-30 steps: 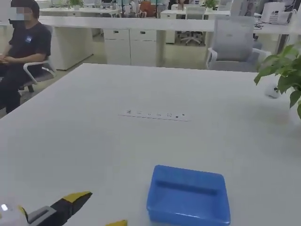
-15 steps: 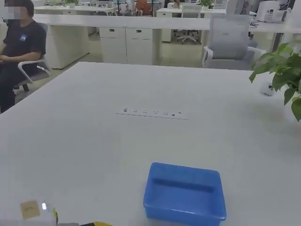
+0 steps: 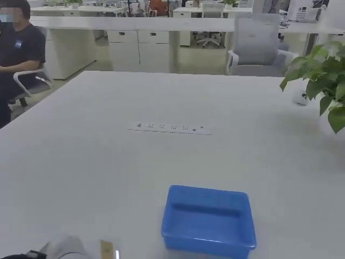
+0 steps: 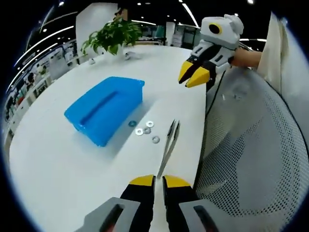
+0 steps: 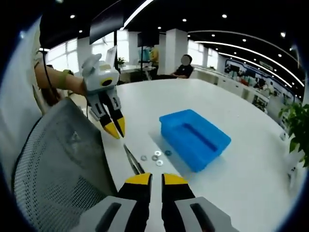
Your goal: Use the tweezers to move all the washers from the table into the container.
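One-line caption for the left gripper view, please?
Shut left gripper faces tweezers and loose washers beside the blue container on the white table; right gripper hovers beyond.

An open-plan office is shown: long white desks (image 3: 135, 24), drawer cabinets (image 3: 139, 51) and a grey swivel chair (image 3: 257, 43) are ranged beyond the bench (image 3: 108, 162), a potted plant (image 3: 323, 75) beside it.

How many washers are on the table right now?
5 washers, it seems: a dark one by the blue container, three clustered in the middle, one nearest the tweezers. Overlaps could hide more.
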`<control>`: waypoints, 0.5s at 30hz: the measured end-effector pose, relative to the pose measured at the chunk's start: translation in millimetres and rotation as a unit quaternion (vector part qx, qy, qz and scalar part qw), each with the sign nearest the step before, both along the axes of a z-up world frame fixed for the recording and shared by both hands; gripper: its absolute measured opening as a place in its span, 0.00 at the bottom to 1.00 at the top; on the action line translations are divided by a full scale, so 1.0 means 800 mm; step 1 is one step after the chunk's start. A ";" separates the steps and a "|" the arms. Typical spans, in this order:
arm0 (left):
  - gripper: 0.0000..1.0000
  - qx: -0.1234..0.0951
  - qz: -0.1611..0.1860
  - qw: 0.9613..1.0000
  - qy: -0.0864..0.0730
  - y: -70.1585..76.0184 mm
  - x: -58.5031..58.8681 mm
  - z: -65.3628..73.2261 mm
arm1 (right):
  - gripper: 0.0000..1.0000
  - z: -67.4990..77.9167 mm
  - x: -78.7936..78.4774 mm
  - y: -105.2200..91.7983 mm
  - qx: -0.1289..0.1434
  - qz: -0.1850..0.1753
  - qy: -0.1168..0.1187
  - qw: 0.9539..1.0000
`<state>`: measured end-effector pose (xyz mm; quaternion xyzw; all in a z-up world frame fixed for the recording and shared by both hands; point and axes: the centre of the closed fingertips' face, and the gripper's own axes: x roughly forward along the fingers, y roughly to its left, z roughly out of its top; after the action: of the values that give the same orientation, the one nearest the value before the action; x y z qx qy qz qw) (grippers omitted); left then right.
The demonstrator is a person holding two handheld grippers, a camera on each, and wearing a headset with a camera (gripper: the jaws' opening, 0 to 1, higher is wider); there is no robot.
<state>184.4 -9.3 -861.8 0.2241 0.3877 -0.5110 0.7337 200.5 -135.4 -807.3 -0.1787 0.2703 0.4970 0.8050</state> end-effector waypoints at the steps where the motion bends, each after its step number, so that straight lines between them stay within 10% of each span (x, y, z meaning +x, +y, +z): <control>1: 0.04 0.010 -0.007 1.000 -0.004 -0.001 0.004 -0.004 | 0.03 -0.002 -0.002 0.001 -0.004 0.004 0.000 1.000; 15: 0.00 0.103 -0.121 0.987 -0.017 -0.013 0.003 -0.022 | 0.03 -0.013 -0.003 -0.003 -0.025 0.009 0.009 1.000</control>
<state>186.9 -20.1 -879.7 0.3526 0.3960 -0.5497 0.6455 198.3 -137.7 -818.0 -0.1969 0.2886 0.4985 0.7933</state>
